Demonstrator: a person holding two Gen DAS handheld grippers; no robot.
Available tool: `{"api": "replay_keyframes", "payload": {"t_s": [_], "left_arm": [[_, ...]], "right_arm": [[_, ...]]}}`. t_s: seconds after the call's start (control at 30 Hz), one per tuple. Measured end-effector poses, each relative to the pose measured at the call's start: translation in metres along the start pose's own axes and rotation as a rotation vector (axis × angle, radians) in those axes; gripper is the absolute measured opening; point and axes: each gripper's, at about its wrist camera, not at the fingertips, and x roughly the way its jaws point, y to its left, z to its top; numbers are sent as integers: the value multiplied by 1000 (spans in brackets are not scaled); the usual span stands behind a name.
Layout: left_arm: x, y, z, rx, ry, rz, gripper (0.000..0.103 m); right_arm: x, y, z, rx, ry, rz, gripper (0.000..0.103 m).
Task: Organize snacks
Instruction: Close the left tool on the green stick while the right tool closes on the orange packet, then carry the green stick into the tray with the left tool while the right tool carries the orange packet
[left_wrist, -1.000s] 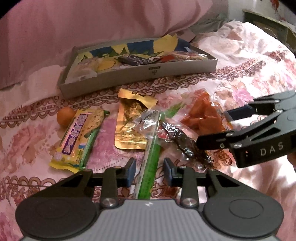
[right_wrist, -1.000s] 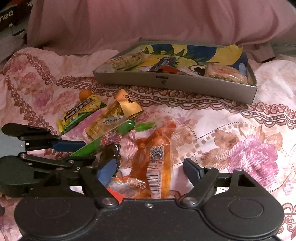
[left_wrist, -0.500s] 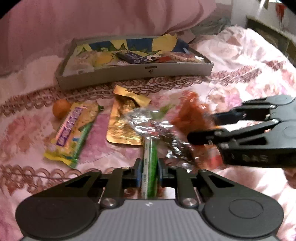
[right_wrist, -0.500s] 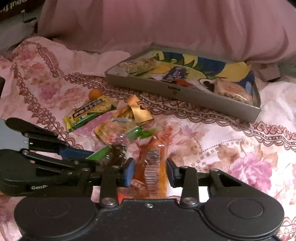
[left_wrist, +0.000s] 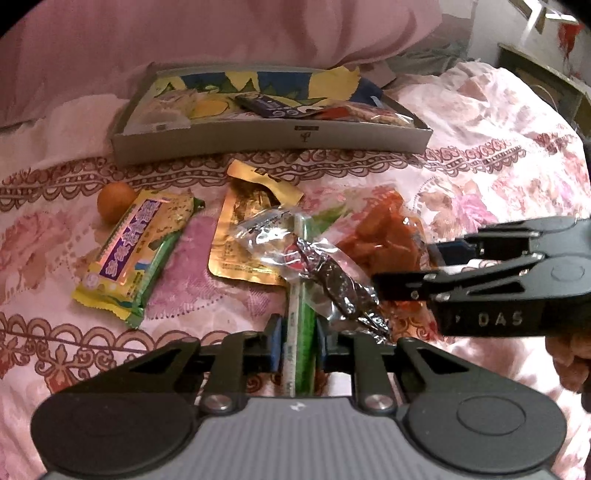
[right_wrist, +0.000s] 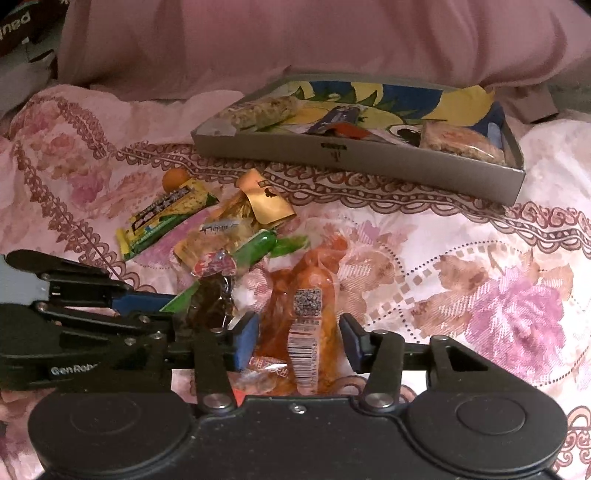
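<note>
Loose snacks lie on a floral bedspread in front of a flat grey box (left_wrist: 258, 140) (right_wrist: 351, 162) that holds several packets. My left gripper (left_wrist: 297, 343) (right_wrist: 166, 310) is shut on a long green stick packet (left_wrist: 301, 314) (right_wrist: 255, 247), its jaws easing open a little while the pads still press its sides. My right gripper (right_wrist: 299, 339) (left_wrist: 406, 266) grips an orange-red packet (right_wrist: 306, 295) (left_wrist: 380, 236) with a barcode label, its jaws also opening slightly. A crinkled clear packet with dark contents (left_wrist: 332, 280) lies across the green stick.
A yellow-green bar (left_wrist: 136, 251) (right_wrist: 166, 218), a gold pouch (left_wrist: 243, 221) (right_wrist: 266, 203) and a small orange ball (left_wrist: 114, 201) (right_wrist: 173, 179) lie to the left. A big pink pillow (right_wrist: 295, 37) rises behind the box. A person's hand (left_wrist: 569, 362) shows at the right edge.
Both grippers have narrowed from wide open: the left onto the green stick packet, the right onto the orange-red packet. The right jaws have since widened a little. The box sits higher in both views.
</note>
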Motion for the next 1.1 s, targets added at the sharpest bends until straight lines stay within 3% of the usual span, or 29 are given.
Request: {"api": "replay_keyframes", "payload": {"t_s": [0.27,0.4,0.47,0.7,1.1], "left_arm": [[-5,-5,1,20,6,18,18],[-11,-1,4,-55,13,14,18],[-17,-1,6,-74,5,46,18],[-37,-4,10,-73,-90,134,18],[-59,-6,10,-127,-194,105,18]], "right_arm": [[-10,10,6,-61,-6,-29,35],[-16,25,6,-204,-20,-95,32],[-19,32,4,-271,-33,-126,32],[-25,38,4,-342,-63,-185,31],[-44,35,4,-366,-133,-278,28]]}}
